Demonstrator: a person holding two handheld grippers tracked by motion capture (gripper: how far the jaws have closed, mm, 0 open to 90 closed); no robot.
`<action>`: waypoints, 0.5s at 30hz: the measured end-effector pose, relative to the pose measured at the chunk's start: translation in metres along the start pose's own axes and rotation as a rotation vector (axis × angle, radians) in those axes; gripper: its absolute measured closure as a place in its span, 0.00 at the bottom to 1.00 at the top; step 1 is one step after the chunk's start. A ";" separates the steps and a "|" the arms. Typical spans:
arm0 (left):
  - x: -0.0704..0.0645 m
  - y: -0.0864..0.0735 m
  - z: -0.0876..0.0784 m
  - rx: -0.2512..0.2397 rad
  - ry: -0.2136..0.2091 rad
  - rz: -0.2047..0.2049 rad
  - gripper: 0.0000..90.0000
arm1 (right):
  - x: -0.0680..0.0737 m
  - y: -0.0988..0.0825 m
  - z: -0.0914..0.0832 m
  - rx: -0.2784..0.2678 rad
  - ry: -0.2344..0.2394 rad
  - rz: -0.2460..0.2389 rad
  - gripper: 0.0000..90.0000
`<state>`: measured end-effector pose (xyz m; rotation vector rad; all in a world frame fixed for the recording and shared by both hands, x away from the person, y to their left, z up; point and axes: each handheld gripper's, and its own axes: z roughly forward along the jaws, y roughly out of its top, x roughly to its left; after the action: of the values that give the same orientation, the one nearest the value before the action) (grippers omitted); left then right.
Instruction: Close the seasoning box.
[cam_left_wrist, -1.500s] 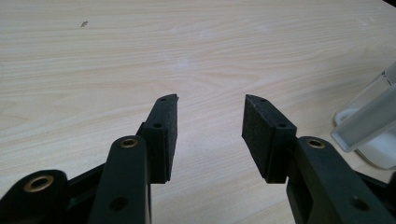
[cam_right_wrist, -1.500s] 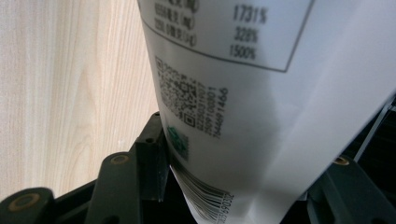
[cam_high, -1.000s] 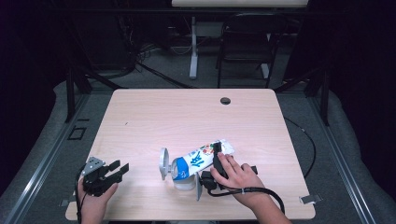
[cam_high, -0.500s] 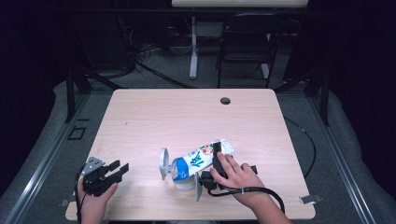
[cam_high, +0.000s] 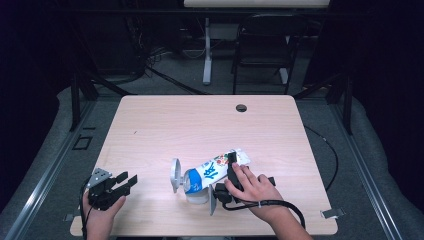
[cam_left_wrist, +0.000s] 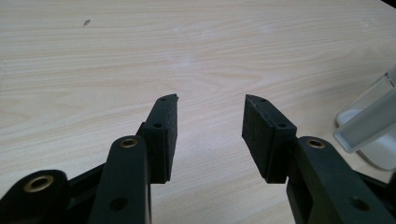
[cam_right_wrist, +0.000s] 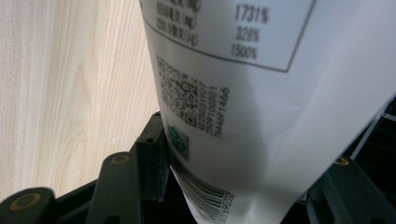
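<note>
- I am looking down on a pale wooden worktop (cam_high: 165, 125) from the high view, with both of my hand-held grippers working at its near edge.
- My right hand-held gripper (cam_high: 227, 184) is lying under my right hand (cam_high: 255, 187), near the middle of the near edge, and it is clamping a white and blue printed pouch (cam_high: 212, 170).
- The pouch is lying tilted on its side: its blue end is pointing left toward a round white piece (cam_high: 175, 175), its white end is reaching up and right past my fingers.
- In the right gripper view the pouch's white back (cam_right_wrist: 261, 93), with a QR code, a barcode and a printed table, is sitting right between the two black jaws, pressed against the left jaw; the right jaw is mostly hidden behind the pouch.
- A clear cup-like container (cam_high: 197, 196) is sitting just below the pouch's blue end, touching or nearly touching it; I cannot tell which.
- My left hand-held gripper (cam_high: 120, 182) is resting at the near left corner, well apart from the pouch, held by my left hand (cam_high: 100, 212).
- In the left gripper view its jaws are standing wide apart over bare wood, holding nothing, with the clear container (cam_left_wrist: 373, 126) showing at the right edge.
- A small dark round hole (cam_high: 241, 108) is sitting near the far edge.
</note>
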<state>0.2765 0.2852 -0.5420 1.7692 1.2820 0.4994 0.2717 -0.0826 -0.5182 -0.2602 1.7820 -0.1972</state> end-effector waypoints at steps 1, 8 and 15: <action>0.000 0.000 0.000 0.000 0.000 -0.001 0.62 | 0.000 0.000 0.000 0.000 0.001 -0.001 0.52; 0.000 0.000 0.000 0.000 0.001 -0.001 0.62 | 0.000 0.000 0.000 -0.001 0.002 0.000 0.52; -0.001 0.000 0.000 -0.003 0.001 0.001 0.62 | -0.001 0.000 0.000 0.000 0.003 -0.004 0.52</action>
<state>0.2766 0.2845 -0.5423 1.7674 1.2810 0.5022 0.2721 -0.0823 -0.5177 -0.2631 1.7844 -0.2003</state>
